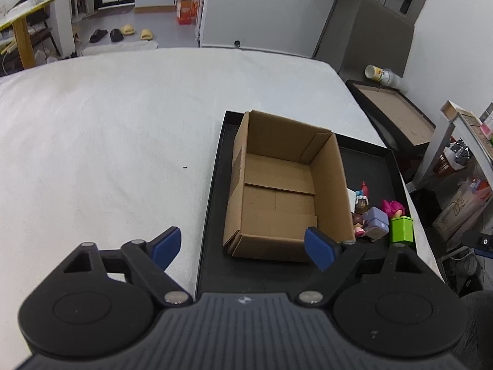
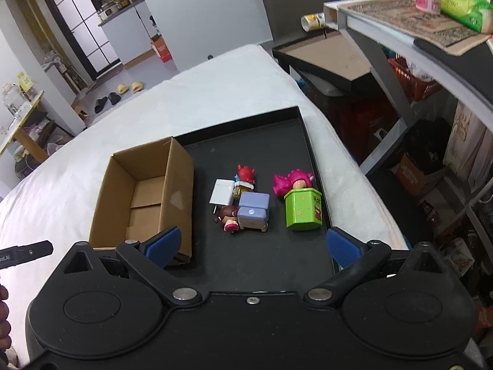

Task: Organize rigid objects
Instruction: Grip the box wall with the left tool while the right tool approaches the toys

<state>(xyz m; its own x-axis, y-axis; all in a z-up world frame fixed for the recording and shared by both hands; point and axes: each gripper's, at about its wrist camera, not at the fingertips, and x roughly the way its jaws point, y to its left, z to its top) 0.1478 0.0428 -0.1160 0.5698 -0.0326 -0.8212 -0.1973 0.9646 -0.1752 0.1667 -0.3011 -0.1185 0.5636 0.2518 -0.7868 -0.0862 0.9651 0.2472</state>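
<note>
An open, empty cardboard box (image 1: 277, 185) (image 2: 144, 194) stands on the left part of a black tray (image 1: 376, 166) (image 2: 262, 141) on a white bed. Right of the box lie small toys: a green cube box (image 2: 303, 212) (image 1: 401, 229), a pink figure (image 2: 289, 182) (image 1: 393, 207), a lilac block toy (image 2: 254, 211) (image 1: 376, 220), a white card (image 2: 222, 191), a red-haired figure (image 2: 246, 174) and a brown-haired doll (image 2: 229, 215). My left gripper (image 1: 243, 248) is open and empty above the box's near edge. My right gripper (image 2: 252, 246) is open and empty, just short of the toys.
The white bed (image 1: 107, 123) stretches left and far of the tray. A black side table (image 2: 326, 61) and a metal shelf rack (image 2: 400, 30) with clutter stand to the right. Slippers (image 1: 123, 32) and an orange carton (image 1: 185, 9) lie on the floor beyond.
</note>
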